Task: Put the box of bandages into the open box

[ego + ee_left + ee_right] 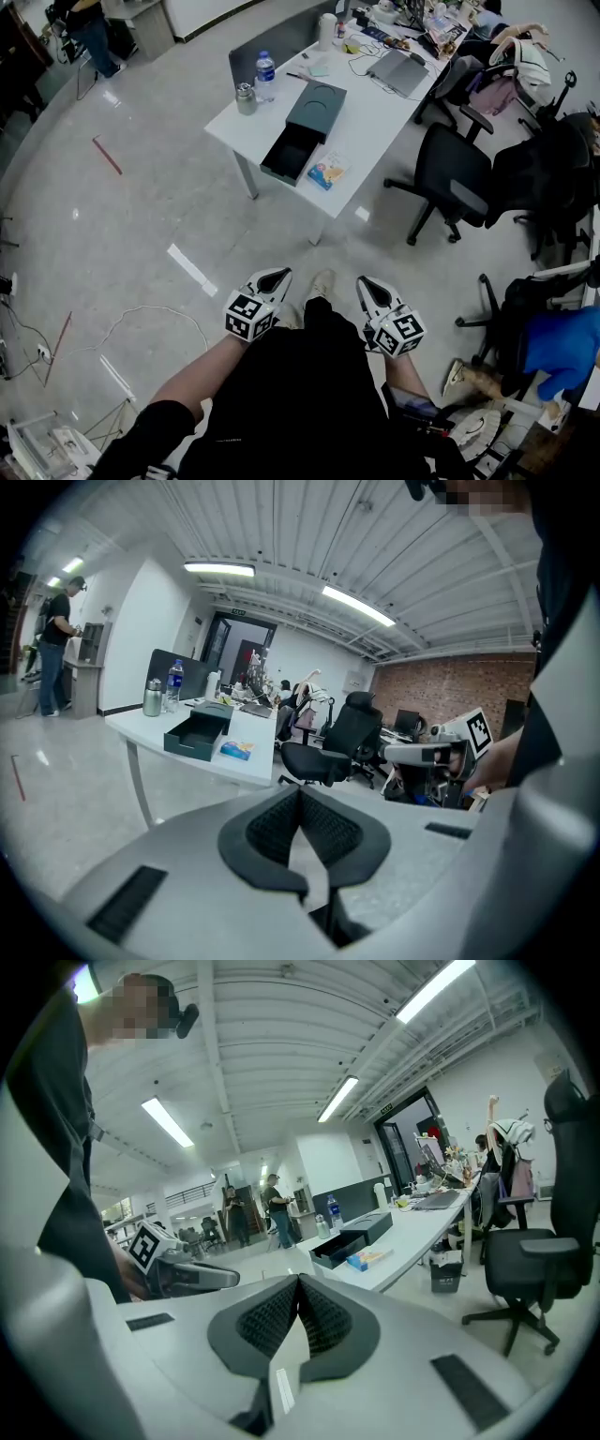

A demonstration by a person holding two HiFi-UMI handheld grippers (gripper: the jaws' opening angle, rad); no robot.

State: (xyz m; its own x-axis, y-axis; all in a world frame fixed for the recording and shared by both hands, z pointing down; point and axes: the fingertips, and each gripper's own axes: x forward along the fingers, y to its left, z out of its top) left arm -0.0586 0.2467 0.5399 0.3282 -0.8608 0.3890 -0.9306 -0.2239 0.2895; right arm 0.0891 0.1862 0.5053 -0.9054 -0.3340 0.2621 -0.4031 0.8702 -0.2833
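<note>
The box of bandages (327,171), blue with a coloured picture, lies flat on the white table (380,112) near its front edge. Just left of it stands the open dark green box (289,152), its lid (316,110) resting behind it. I see both also in the left gripper view, the bandage box (235,750) beside the open box (194,736), and in the right gripper view, bandage box (364,1258) and open box (336,1247). My left gripper (278,277) and right gripper (367,283) hang close to my body, far from the table, both shut and empty.
A water bottle (265,75) and a metal flask (246,98) stand at the table's back left corner. A laptop (400,71) and clutter lie further along. Black office chairs (454,180) stand right of the table. A white cable (141,317) lies on the floor at left.
</note>
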